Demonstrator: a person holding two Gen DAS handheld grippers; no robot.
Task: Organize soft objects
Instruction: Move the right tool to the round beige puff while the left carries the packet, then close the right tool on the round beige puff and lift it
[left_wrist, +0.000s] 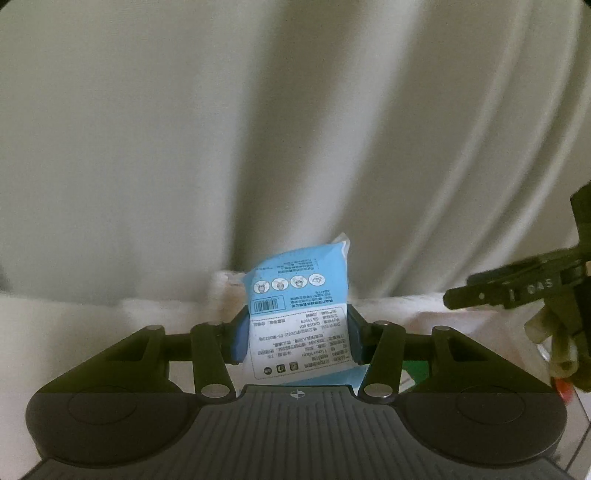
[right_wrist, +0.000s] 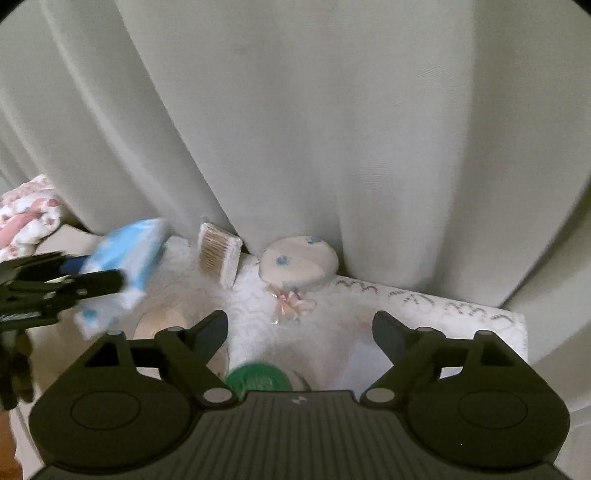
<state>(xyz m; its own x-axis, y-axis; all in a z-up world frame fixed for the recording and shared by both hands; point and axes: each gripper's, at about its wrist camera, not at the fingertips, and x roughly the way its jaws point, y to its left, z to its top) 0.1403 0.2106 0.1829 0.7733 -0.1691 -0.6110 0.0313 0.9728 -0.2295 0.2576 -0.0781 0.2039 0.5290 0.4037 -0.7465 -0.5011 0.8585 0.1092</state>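
My left gripper (left_wrist: 297, 332) is shut on a soft blue and white pack (left_wrist: 299, 295), which stands upright between its pads with the printed label facing the camera. The right wrist view shows the same pack (right_wrist: 125, 258) blurred at the left, held above the white lace-covered table (right_wrist: 406, 306). My right gripper (right_wrist: 300, 325) is open with nothing between its fingers, above the table's middle. A round padded fabric pouch (right_wrist: 299, 267) with blue flowers and a pink bow leans against the curtain ahead of it.
A clear box of cotton swabs (right_wrist: 218, 258) stands beside the pouch. A green lid (right_wrist: 258, 380) and a round silvery disc (right_wrist: 166, 325) lie close under the right gripper. Pink patterned cloth (right_wrist: 29, 218) is at the far left. A pale curtain (right_wrist: 332, 129) hangs right behind the table.
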